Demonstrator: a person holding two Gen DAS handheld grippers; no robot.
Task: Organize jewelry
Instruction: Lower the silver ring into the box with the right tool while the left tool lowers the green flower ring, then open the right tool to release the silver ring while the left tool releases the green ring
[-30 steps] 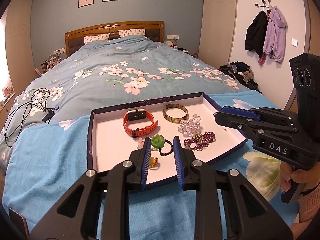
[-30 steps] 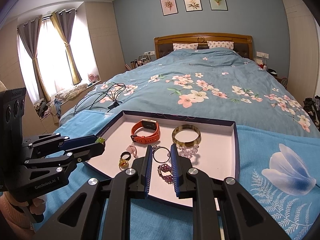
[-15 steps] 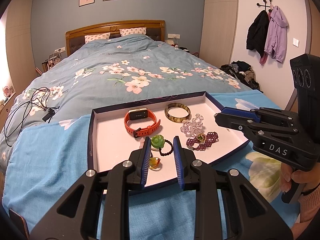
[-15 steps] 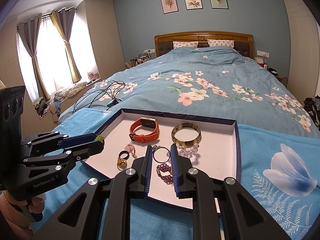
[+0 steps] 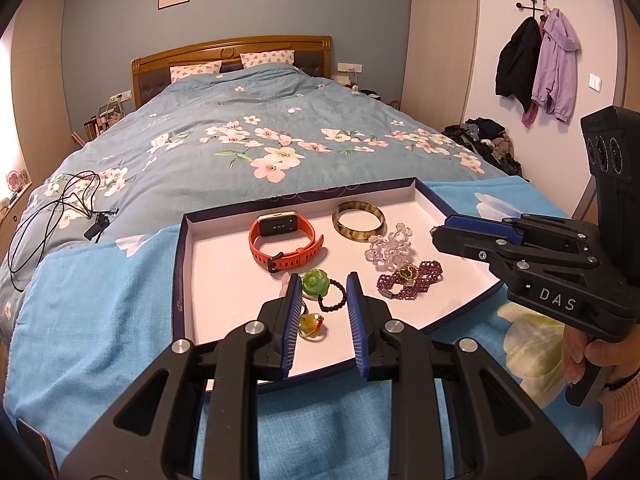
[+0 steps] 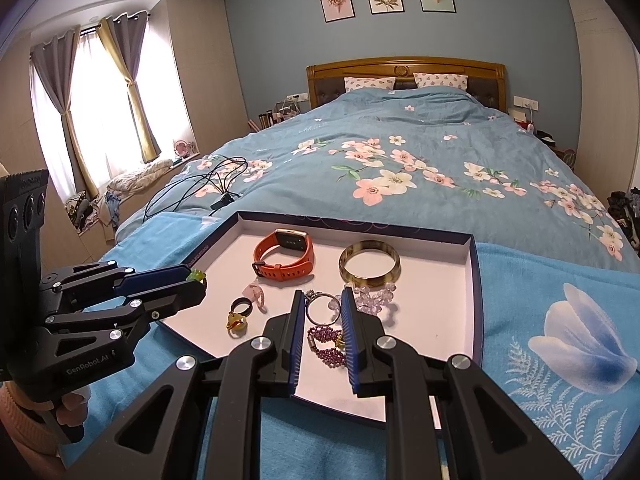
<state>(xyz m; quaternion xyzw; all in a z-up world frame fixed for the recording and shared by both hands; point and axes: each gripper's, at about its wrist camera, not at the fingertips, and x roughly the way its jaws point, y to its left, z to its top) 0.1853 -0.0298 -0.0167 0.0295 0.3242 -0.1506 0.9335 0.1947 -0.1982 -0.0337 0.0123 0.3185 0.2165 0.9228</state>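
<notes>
A shallow white tray (image 5: pixel 224 280) with a dark blue rim lies on a blue cloth on the bed. In it are an orange smartwatch (image 5: pixel 285 240), a tortoiseshell bangle (image 5: pixel 359 221), a clear bead bracelet (image 5: pixel 390 245), a purple bead bracelet (image 5: pixel 410 278), a green flower bracelet (image 5: pixel 318 285) and an amber ring (image 5: pixel 311 325). My left gripper (image 5: pixel 323 280) is open above the tray's near edge, with the green flower between its tips. My right gripper (image 6: pixel 323 298) is open over a silver ring (image 6: pixel 320 307) and the purple bracelet (image 6: pixel 326 345). The right wrist view also shows a pink charm (image 6: pixel 256 293).
A black cable (image 5: pixel 56 216) lies on the floral duvet (image 5: pixel 260 144) to the left. The blue cloth (image 6: pixel 552 336) surrounds the tray. Coats (image 5: pixel 536 64) hang on the right wall, with clothes piled on the floor below. A window with curtains (image 6: pixel 100 96) is on the left.
Both grippers have shifted only slightly; the tray sits a little nearer in the views. No jewelry has moved and both grippers remain open.
</notes>
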